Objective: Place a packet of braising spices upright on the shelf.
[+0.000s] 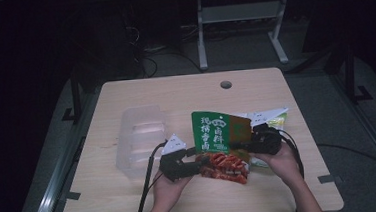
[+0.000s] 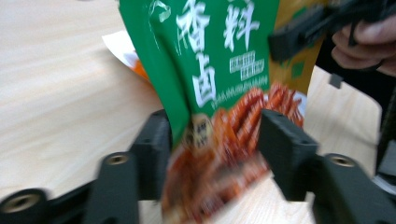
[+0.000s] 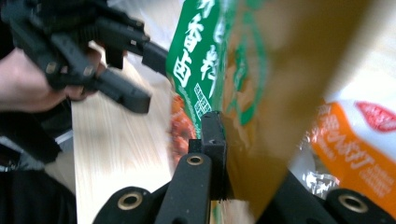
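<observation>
Pale wood counter (image 1: 185, 93) with round grommet hole (image 1: 225, 85) near far edge, clear plastic container (image 1: 140, 139) at left, white-and-orange packet (image 1: 272, 116) lying at right, metal stand legs (image 1: 239, 37) on dark floor beyond.

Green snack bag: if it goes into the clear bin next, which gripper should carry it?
Left, probably. The left gripper sits on the side of the clear bin, its jaws around the green snack bag. The right gripper pinches the bag's far edge and would need to cross over.
</observation>
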